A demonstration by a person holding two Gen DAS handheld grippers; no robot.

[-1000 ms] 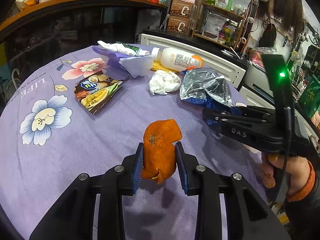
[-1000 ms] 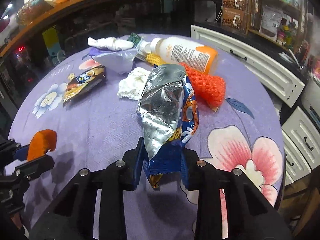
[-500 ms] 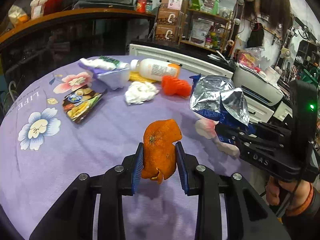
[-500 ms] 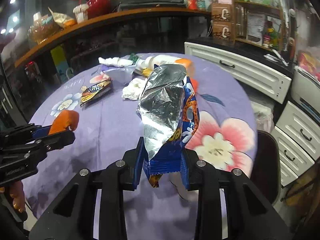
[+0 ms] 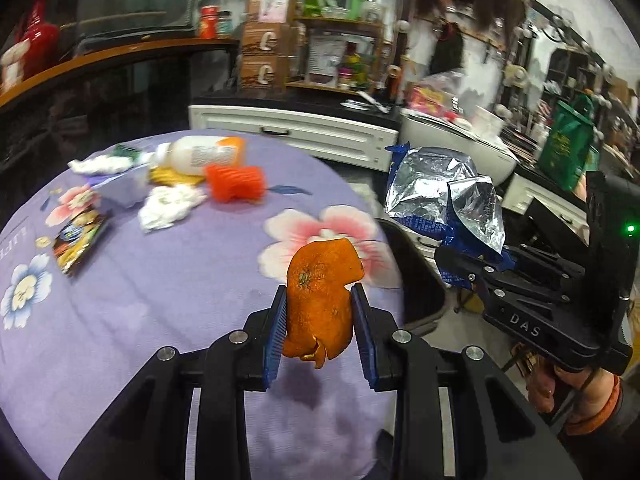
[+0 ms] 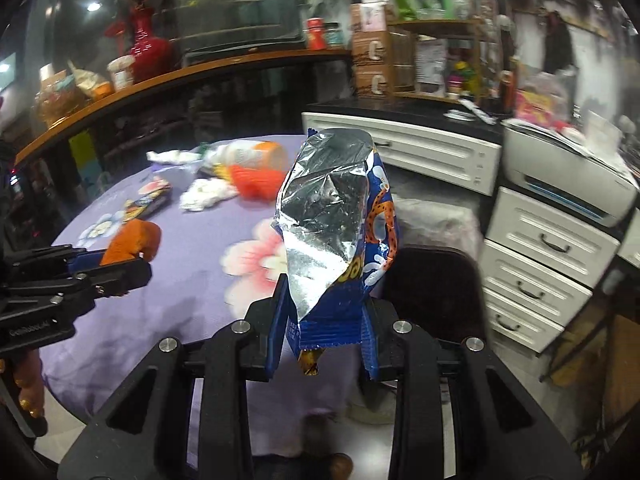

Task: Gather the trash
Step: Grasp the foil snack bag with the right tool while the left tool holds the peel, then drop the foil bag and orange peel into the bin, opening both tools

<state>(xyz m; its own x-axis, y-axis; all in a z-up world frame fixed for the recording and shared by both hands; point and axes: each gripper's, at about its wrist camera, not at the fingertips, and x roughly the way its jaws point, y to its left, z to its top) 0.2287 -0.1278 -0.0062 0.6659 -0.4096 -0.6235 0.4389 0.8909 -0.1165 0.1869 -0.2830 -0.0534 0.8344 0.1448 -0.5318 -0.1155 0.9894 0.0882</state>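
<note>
My left gripper point(image 5: 320, 320) is shut on an orange peel point(image 5: 320, 292) and holds it above the right part of the purple flowered tablecloth point(image 5: 160, 300). My right gripper point(image 6: 326, 328) is shut on an empty blue snack bag with a silver lining point(image 6: 332, 220), held past the table's right edge. In the left wrist view the bag point(image 5: 440, 196) and right gripper point(image 5: 472, 272) show at the right. In the right wrist view the peel point(image 6: 128, 240) and left gripper point(image 6: 120, 268) show at the left.
On the table lie a white bottle with an orange cap point(image 5: 200, 156), an orange ridged piece point(image 5: 236, 180), crumpled white tissue point(image 5: 168, 204), a snack packet point(image 5: 80, 240) and a purple wrapper point(image 5: 120, 184). A dark chair point(image 6: 436, 280) and white drawers point(image 6: 540, 260) stand at the right.
Both grippers have swung to the right and pulled back with their loads. The snack bag has gone from above the table to beyond its right edge.
</note>
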